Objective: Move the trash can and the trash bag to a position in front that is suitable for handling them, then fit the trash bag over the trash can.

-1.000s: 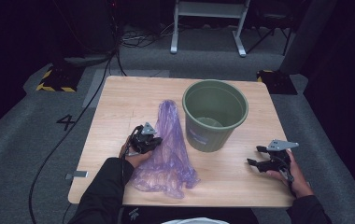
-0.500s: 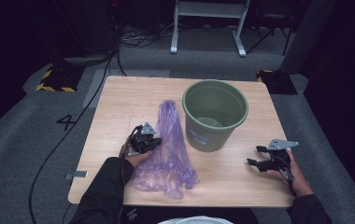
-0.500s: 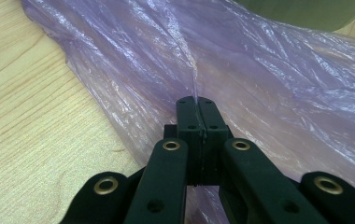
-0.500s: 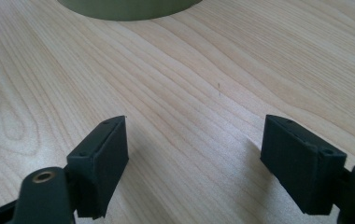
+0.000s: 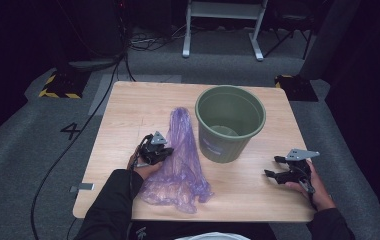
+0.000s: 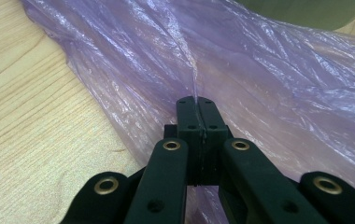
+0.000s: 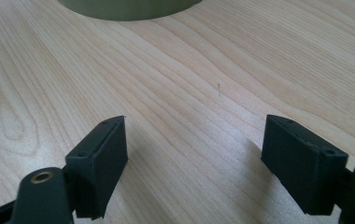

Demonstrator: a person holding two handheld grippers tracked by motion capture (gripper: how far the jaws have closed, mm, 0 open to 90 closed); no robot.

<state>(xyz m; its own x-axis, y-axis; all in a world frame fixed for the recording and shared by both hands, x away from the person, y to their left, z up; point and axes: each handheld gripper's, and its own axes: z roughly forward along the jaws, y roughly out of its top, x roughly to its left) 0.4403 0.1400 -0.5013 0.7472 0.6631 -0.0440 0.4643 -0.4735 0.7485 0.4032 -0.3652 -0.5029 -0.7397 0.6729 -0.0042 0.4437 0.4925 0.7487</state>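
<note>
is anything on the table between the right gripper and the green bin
Nothing visible. The right gripper, jaws open, faces bare wooden table up to the green bin. The purple bag lies on the bin's other side.

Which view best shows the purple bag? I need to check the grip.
The left gripper view: the left gripper is shut on a fold of the purple bag. The high view shows the whole bag lying beside the bin.

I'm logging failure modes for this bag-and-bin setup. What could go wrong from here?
The left gripper is shut on a thin fold of the purple bag; a hard pull might tear the film or let it slip. The bag lies against the green bin, so dragging could nudge it. The right gripper rests open, apart.
</note>
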